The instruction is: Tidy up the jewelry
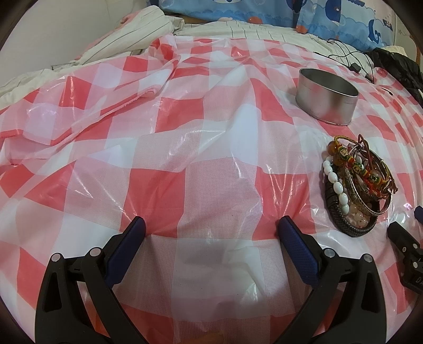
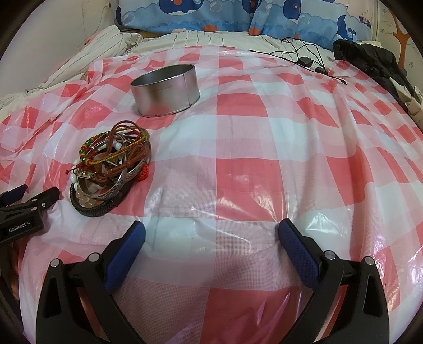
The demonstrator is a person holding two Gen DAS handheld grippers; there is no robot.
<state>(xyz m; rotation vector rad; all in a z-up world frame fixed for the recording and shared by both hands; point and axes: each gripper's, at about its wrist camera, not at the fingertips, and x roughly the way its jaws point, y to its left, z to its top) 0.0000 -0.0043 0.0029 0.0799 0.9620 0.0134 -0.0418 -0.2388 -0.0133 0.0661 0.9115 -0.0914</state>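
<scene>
Spread over a bed, a glossy red-and-white checked plastic sheet [image 2: 238, 111] carries everything; whale-print pillows [image 2: 211, 16] and a black cable [image 2: 304, 57] lie at the far end. On the sheet sits a heap of bracelets [image 2: 111, 164], stacked and tangled: white beads, pink beads, a braided black band at the bottom, metal bangles, brown cord and knotted coloured threads on top. An open round tin [image 2: 165, 88] stands just beyond the heap, apart from it.

By the look of it the heap is light but awkward. The bangles are stiff and probably slippery, the beaded strings limp, the cords likely to snag each other, so lifting one piece may drag others along. The braided band or a bangle rim seems the firmest place to pinch; thin threads would slip. The sheet is slick and wrinkled, so pieces may slide when nudged.

The left claw [image 1: 211, 230] is spread wide and grips nothing, with the heap off to its right. The right claw [image 2: 211, 235] is equally wide apart and empty, the heap off to its left
</scene>
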